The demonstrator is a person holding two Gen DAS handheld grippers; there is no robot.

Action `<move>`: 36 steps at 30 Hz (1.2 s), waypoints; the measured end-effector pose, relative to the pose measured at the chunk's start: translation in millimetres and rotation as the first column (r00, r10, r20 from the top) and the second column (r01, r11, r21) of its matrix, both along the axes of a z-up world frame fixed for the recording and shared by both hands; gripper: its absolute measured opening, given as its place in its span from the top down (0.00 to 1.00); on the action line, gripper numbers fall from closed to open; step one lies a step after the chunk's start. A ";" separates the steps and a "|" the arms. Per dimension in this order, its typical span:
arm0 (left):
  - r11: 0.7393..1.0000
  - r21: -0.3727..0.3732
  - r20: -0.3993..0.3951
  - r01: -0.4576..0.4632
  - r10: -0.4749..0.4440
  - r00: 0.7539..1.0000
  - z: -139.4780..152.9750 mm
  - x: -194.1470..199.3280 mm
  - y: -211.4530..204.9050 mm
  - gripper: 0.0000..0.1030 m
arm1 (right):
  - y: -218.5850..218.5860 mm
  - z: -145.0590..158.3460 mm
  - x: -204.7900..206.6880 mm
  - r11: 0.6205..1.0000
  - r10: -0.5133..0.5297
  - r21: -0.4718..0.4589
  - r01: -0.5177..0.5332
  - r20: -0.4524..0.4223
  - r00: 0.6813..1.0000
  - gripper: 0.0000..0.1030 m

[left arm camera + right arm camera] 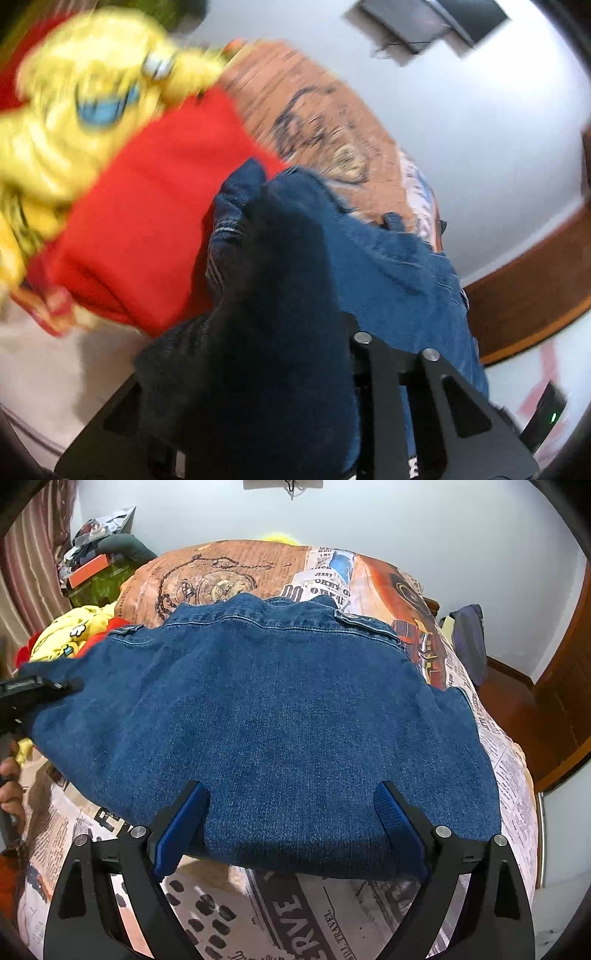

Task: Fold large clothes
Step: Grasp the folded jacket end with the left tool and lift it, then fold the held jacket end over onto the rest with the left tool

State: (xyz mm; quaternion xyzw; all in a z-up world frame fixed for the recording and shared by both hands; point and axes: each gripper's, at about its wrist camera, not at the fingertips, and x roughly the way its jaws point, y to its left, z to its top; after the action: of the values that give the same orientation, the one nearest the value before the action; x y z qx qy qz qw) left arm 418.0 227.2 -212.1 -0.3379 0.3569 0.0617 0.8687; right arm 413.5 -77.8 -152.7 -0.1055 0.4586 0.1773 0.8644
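A blue denim jacket (266, 716) lies spread on a bed with a newspaper-print cover (280, 915). My right gripper (291, 812) is open, its blue-padded fingers (181, 827) standing wide apart over the jacket's near edge, holding nothing. My left gripper (55, 686) shows at the jacket's left edge in the right wrist view. In the blurred left wrist view a dark fold of the denim jacket (258, 295) bunches between and over its fingers and hides the tips; it is shut on the fabric.
A yellow plush toy (70, 635) and red cloth (147, 229) lie at the bed's left side. A cluttered pile (96, 557) stands at the back left. A dark bag (469, 638) and a wooden door (569, 686) are on the right.
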 end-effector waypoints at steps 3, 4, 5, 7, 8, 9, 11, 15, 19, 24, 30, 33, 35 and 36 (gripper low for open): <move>0.996 0.089 0.052 0.026 -0.030 0.998 31.1 -7.1 -11.2 0.79 | 3.8 3.8 1.3 1.000 0.016 0.001 -0.016 -0.013 1.000 0.12; 0.992 0.124 0.078 0.034 -0.044 0.996 45.2 -9.6 -16.1 0.79 | 7.2 7.6 1.8 1.000 0.024 0.010 -0.024 -0.013 1.000 0.12; 0.987 0.156 0.104 0.040 -0.056 0.993 59.7 -11.6 -20.9 0.79 | 9.6 10.0 1.8 0.999 0.029 0.016 -0.028 -0.009 1.000 0.12; 0.980 0.190 0.154 0.051 -0.082 0.985 84.0 -15.9 -27.3 0.80 | 19.3 19.1 2.7 0.998 0.050 0.037 -0.050 0.009 0.999 0.12; 0.980 0.192 0.181 0.056 -0.091 0.979 94.2 -18.6 -28.8 0.80 | 26.7 24.0 3.5 0.997 0.064 0.049 -0.064 0.018 0.998 0.12; 0.980 0.189 0.207 0.060 -0.100 0.973 105.4 -21.7 -28.8 0.80 | 34.0 27.7 4.8 0.995 0.077 0.058 -0.078 0.023 0.997 0.12; 0.980 0.189 0.219 0.060 -0.101 0.970 115.4 -21.7 -26.4 0.81 | 51.3 32.1 6.3 0.991 0.107 0.073 -0.109 0.031 0.994 0.12; 0.978 0.207 0.196 0.033 -0.075 0.978 110.1 -24.7 -15.4 0.81 | 87.4 26.7 3.8 0.980 0.184 0.074 -0.185 0.025 0.983 0.12; 0.987 0.158 0.139 0.023 -0.045 0.989 88.1 -25.1 0.9 0.81 | 113.2 0.2 2.4 0.972 0.235 0.032 -0.234 -0.028 0.972 0.12; 0.970 0.231 0.091 0.071 -0.095 0.991 81.0 -23.0 -15.2 0.81 | 117.0 -26.5 7.1 0.969 0.248 0.028 -0.246 -0.096 0.964 0.12; 0.965 0.231 0.129 0.126 -0.159 0.979 112.0 1.6 -45.2 0.82 | 93.1 -9.6 6.0 0.974 0.223 0.068 -0.218 -0.085 0.971 0.12; 0.959 0.239 0.162 0.150 -0.192 0.968 129.0 17.9 -71.1 0.82 | 68.6 3.3 5.7 0.983 0.179 0.050 -0.176 -0.045 0.983 0.12; 0.955 0.246 0.181 0.164 -0.211 0.960 139.2 26.8 -89.8 0.82 | 50.6 9.3 5.3 0.988 0.149 0.036 -0.148 -0.024 0.989 0.12; 0.954 0.244 0.190 0.175 -0.224 0.956 144.0 32.6 -100.2 0.82 | 35.4 12.6 5.2 0.992 0.122 0.030 -0.122 -0.013 0.992 0.12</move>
State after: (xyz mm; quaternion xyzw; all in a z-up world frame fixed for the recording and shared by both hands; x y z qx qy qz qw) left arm 450.6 127.0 -68.1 -0.2044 0.2838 -0.0241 0.9365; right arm 418.7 -42.5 -140.1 -0.1195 0.4551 0.2372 0.8499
